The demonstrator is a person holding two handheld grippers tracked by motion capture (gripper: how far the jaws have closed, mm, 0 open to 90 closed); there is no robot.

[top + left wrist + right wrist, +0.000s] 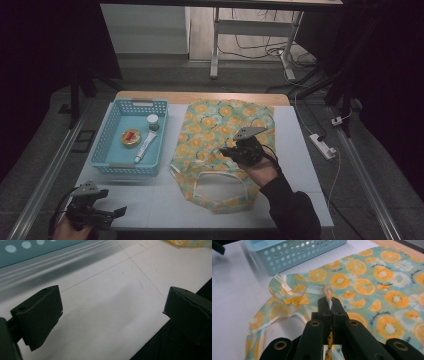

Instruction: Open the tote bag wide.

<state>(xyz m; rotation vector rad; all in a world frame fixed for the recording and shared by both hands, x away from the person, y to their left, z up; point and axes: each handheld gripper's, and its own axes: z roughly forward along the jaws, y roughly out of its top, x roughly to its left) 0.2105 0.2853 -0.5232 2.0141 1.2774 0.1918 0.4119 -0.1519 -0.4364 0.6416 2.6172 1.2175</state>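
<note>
Pinching a thin fold of the fruit-print bag (367, 282) mid-table, right gripper (329, 305) is closed on it. Left gripper (112, 312) idles wide apart near the front edge. Risk: fabric slips free, or dragging nudges the basket (117, 150).

Dim room, dark at both sides. White-topped desk (310, 165) with a wooden far edge, standing on grey floor (45, 150). Beyond, a white metal frame (216, 45) with cables (260, 49) trailing beneath. White power strip (323, 146) lying right of the desk.
</note>
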